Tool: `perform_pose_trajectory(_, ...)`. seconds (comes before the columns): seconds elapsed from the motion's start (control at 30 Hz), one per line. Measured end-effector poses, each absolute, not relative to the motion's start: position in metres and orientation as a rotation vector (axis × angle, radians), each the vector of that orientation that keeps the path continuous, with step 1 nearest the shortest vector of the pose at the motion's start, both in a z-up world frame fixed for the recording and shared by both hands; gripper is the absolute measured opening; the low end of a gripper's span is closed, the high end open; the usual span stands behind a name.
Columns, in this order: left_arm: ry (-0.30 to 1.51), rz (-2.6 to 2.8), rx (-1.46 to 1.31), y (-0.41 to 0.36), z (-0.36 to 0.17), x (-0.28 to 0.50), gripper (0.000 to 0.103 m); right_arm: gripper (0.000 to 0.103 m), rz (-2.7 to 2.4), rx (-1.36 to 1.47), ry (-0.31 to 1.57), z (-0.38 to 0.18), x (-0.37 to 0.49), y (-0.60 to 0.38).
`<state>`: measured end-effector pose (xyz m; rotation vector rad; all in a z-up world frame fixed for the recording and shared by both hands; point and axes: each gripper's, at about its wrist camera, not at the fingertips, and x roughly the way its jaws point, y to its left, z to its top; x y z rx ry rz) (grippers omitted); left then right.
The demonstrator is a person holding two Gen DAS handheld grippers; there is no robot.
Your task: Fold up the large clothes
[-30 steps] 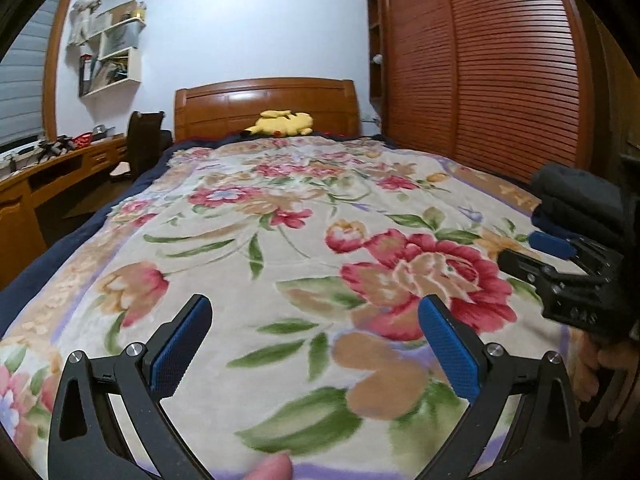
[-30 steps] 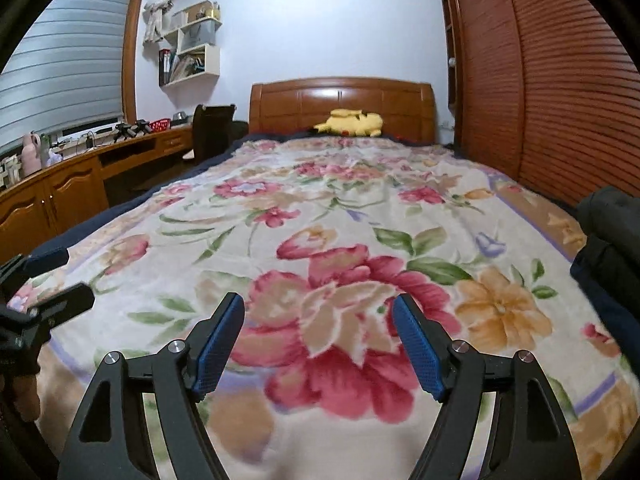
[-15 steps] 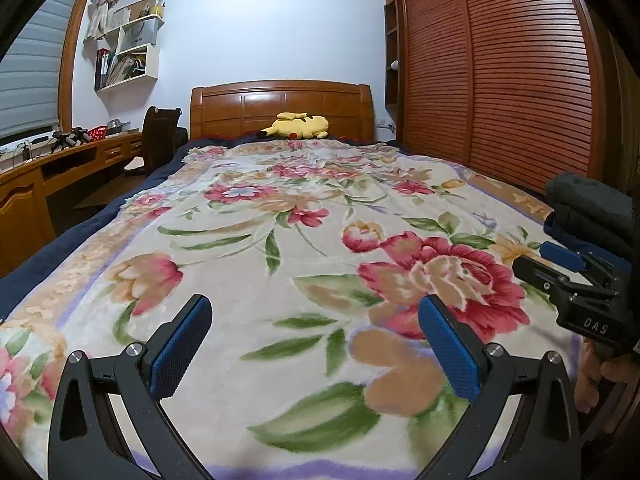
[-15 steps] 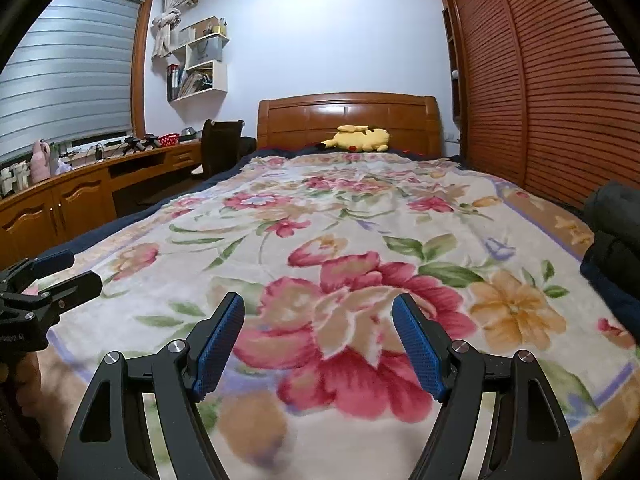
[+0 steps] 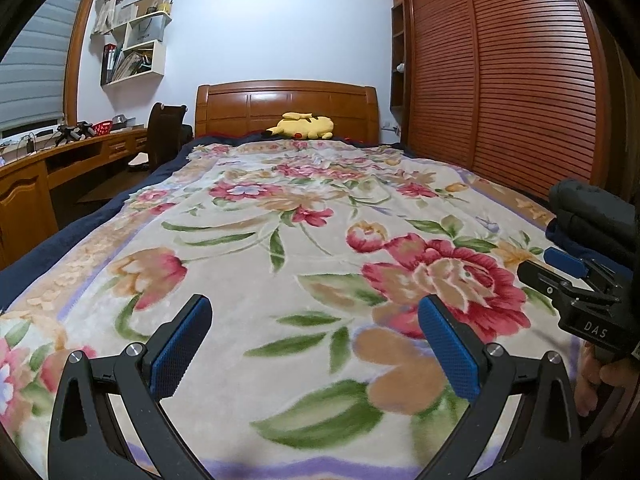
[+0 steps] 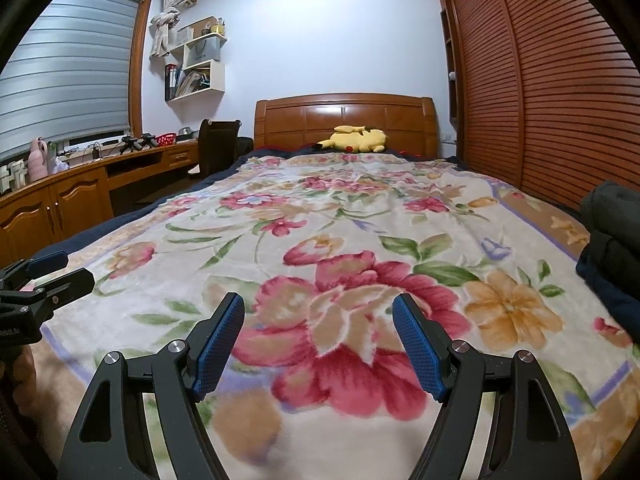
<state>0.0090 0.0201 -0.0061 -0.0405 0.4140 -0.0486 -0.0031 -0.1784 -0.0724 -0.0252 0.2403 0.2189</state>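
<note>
The bed (image 5: 48,256) fills the room, spread with a floral blanket (image 5: 304,240) lying flat and smooth. At three o'clock a louvred wooden wardrobe (image 6: 560,92) lines the wall. Dark folded clothes (image 6: 612,240) sit stacked at the bed's right edge, about three o'clock. Over the blanket's near end, at six o'clock, the left gripper (image 5: 316,344) hangs with jaws wide apart, holding nothing; the right gripper (image 6: 320,344) beside it is likewise spread and empty. At twelve o'clock a yellow plush toy (image 5: 304,126) lies against the headboard (image 5: 288,104).
</note>
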Motion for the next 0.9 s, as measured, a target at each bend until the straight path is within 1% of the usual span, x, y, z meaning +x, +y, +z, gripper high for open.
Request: perform_pose_trajectory(0.9, 0.414, -0.051, -0.043, 0.0210, -0.0056, 0.0081, 0.103, 0.078, 0.217, -0.016, 0.241, -0.0731, 0.0040, -0.1766)
